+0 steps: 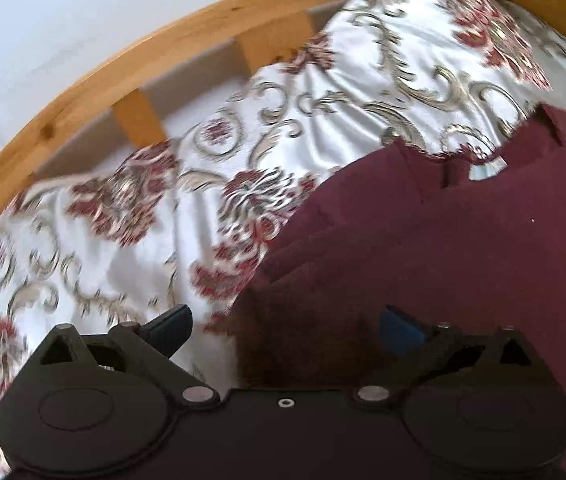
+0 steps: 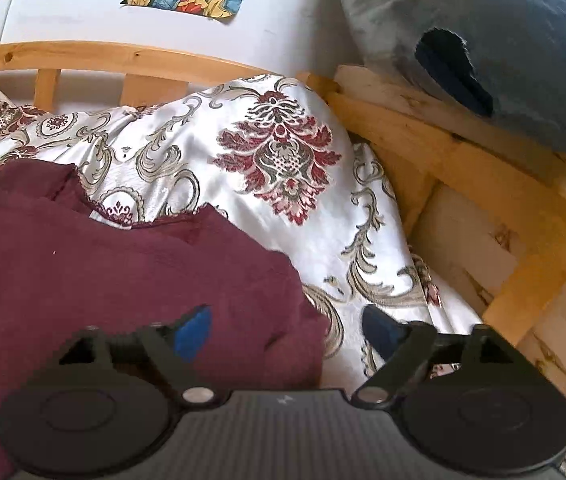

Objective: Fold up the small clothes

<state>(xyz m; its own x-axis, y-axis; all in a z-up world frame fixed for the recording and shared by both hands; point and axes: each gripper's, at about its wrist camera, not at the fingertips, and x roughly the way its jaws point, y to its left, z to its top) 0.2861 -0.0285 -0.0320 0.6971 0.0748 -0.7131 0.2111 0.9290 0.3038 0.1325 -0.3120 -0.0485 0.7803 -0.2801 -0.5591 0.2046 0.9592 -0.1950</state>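
Flowery satin bedspread [image 1: 131,264] on a pine bed frame [image 2: 495,184], maroon top [image 2: 83,264] lying flat on it, left gripper [image 1: 283,328] and right gripper [image 2: 287,328] both spread wide, gripping nothing

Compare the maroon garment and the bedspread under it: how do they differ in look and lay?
The maroon garment is one plain dark colour; the bedspread is white with red and beige floral scrollwork. The garment looks matte and knit-like with a lacy neckline; the bedspread is glossy, satin-like. The garment lies on top, covering part of the bedspread, which runs to the wooden bed frame. Both are cloth with soft creases.
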